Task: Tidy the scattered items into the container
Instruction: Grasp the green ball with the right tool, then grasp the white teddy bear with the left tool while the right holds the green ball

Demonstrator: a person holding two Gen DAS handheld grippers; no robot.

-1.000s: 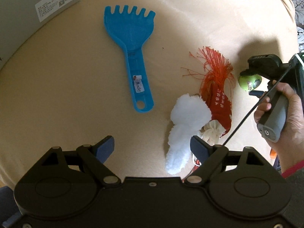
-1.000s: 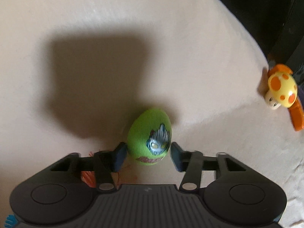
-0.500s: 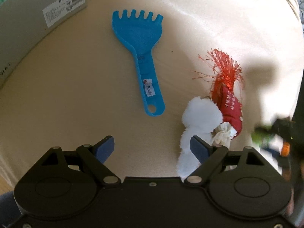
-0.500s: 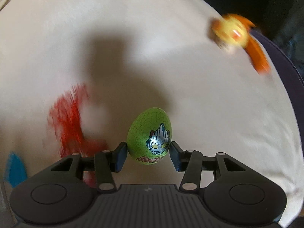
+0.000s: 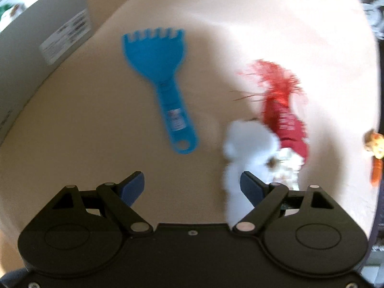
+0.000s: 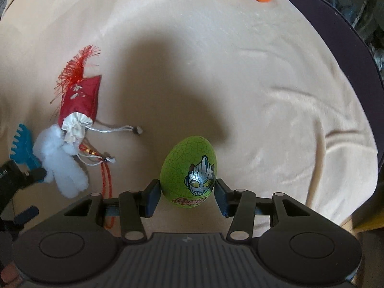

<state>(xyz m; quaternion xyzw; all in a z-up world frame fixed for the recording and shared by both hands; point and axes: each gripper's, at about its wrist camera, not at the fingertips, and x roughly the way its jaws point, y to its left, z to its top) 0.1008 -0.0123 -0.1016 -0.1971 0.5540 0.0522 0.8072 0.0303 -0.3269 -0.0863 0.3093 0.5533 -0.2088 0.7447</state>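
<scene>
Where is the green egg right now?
In the right wrist view, the green egg sits clamped in the right tongs, above the cream cloth, right of the red pouch.

Left tongs (image 5: 192,187) agape, right tongs (image 6: 188,198) clamped

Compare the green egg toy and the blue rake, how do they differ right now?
The green egg is held between the right gripper's jaws; the blue rake lies free on the cream cloth, ahead of the open, empty left gripper. The egg is rounded with a crackle pattern and a silver masked face; the rake is flat, plain blue, with teeth and a holed handle. Both look like toys.
</scene>
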